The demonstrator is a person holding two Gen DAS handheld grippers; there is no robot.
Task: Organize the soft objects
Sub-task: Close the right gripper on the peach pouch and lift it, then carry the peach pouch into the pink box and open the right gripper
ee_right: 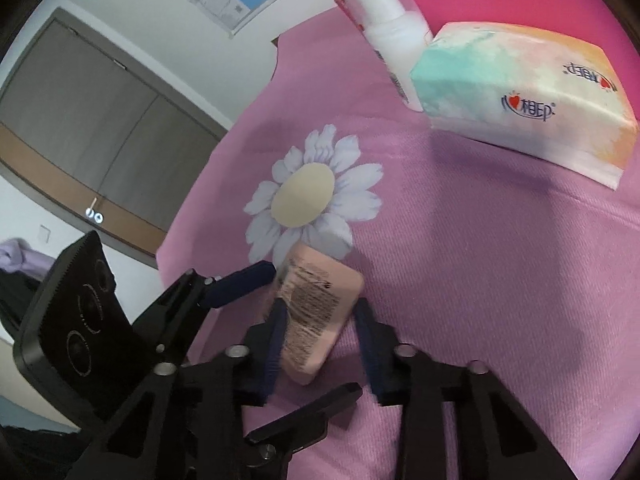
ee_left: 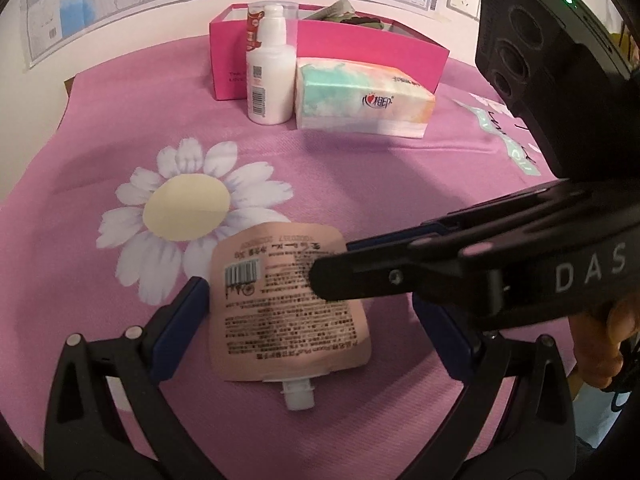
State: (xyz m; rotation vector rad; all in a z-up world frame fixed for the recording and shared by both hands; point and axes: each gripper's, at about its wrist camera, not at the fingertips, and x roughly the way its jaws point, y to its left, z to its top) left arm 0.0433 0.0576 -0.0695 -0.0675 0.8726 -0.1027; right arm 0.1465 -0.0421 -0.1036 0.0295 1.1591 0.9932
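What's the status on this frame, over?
Left gripper and right gripper both open, straddling the pink spout pouch. Pouch flat on the mat. Tissue pack and lotion bottle front the pink box.

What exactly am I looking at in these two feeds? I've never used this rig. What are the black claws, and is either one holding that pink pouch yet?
There is no robot here: a person holds a two-finger tool in each hand, and each tool carries a fisheye camera looking forward along its fingers.

In the left wrist view, the left hand-held gripper is open, its blue pads on either side of the pink spouted pouch lying flat on the purple flower-print cloth. The black tool reaching in from the right is the other one.

In the right wrist view, the right hand-held gripper is also open around the same pouch. I cannot tell whether its pads touch the pouch, and nothing is lifted yet.

Farther back stand a white pump bottle, a soft tissue pack and an open pink box.
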